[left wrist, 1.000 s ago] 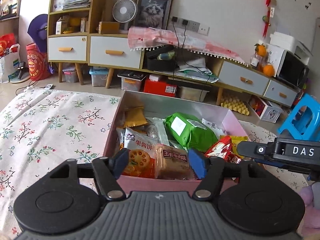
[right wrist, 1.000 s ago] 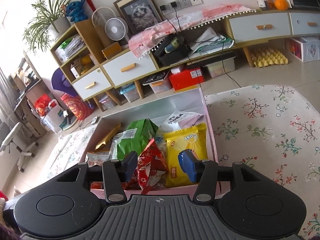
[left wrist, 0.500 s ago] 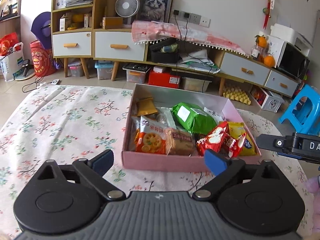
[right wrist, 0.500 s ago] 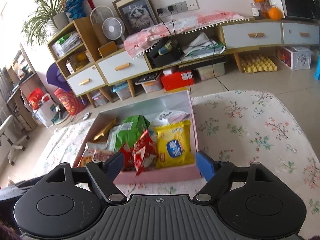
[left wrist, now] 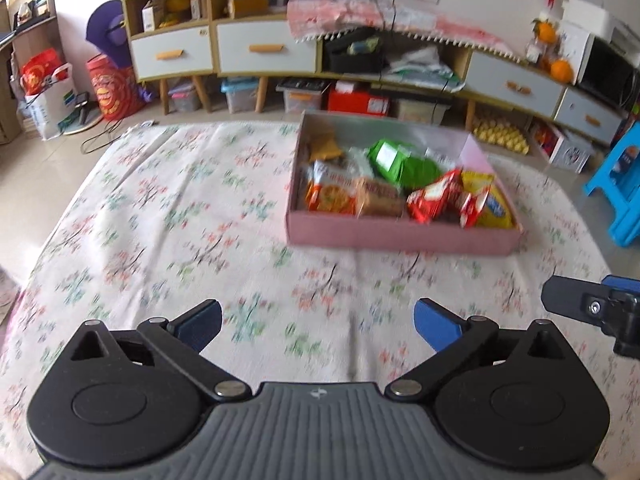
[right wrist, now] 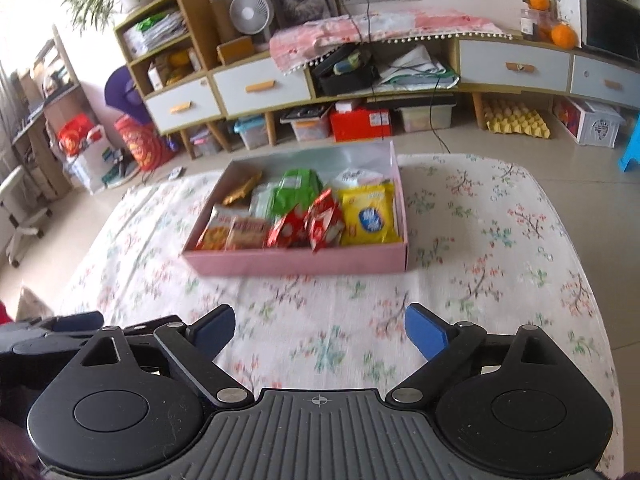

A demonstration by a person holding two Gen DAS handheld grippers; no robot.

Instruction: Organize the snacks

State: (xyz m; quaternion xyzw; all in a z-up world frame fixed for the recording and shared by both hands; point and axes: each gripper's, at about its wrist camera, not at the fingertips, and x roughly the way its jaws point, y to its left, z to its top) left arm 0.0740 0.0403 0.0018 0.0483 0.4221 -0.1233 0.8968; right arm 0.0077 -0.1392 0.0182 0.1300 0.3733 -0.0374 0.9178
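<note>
A shallow pink box sits on the floral cloth and holds several snack packs. Among them are a green bag, red packets, a yellow bag, an orange biscuit pack and a brown pack. My left gripper hovers over bare cloth well short of the box, its jaws opening wide with nothing between them. My right gripper is likewise back from the pink box, jaws opening and empty. The yellow bag and red packets lie near the box's front.
The floral tablecloth spreads wide to the left of the box and in front of it. A blue stool stands off the table's right edge. Low cabinets and storage bins line the far wall.
Both grippers have drawn back from the box and spread their jaws wide. The left one let go of the brown pack and the right one of a red packet; both snacks stay in the box.
</note>
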